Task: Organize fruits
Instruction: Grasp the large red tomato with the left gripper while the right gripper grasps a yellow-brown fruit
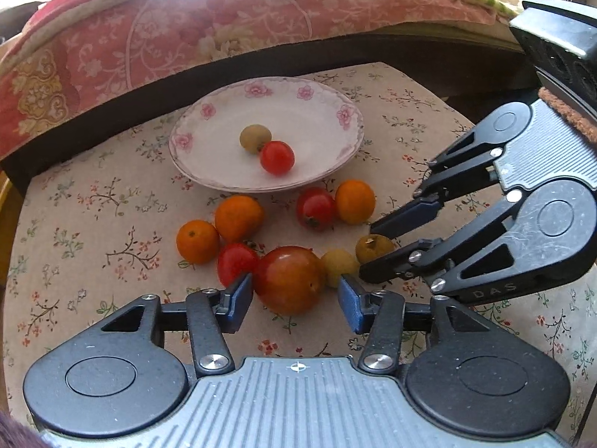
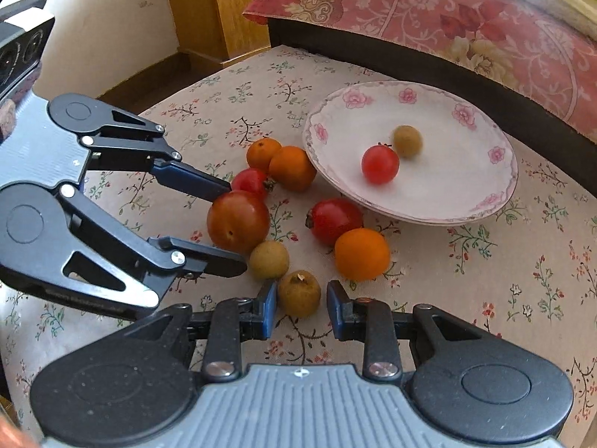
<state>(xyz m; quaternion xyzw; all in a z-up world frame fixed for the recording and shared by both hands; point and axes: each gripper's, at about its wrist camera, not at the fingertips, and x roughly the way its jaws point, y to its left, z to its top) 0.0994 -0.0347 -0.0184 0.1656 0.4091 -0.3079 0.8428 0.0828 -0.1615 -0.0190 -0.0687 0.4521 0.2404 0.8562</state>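
A white floral plate [image 1: 209,171] [image 2: 485,201] holds a small red tomato [image 1: 277,157] [image 2: 380,164] and a brown-green longan [image 1: 255,138] [image 2: 407,141]. Loose fruit lies in front of it on the cloth. My left gripper [image 1: 294,291] [image 2: 237,224] is open, its jaws on both sides of a large red-orange tomato [image 1: 289,280] [image 2: 238,222]. My right gripper [image 2: 301,304] [image 1: 367,248] is open around a brown longan [image 2: 299,293] [image 1: 373,248]. A second, yellowish longan [image 1: 338,267] [image 2: 269,259] lies between the two.
Three oranges [image 1: 197,240] [image 1: 238,218] [image 1: 354,201], and small red tomatoes [image 1: 315,209] [image 1: 236,263] lie on the flowered tablecloth [image 1: 93,224]. A bed with a red floral quilt [image 1: 149,37] borders the far edge. A wooden post [image 2: 216,7] stands at the back left.
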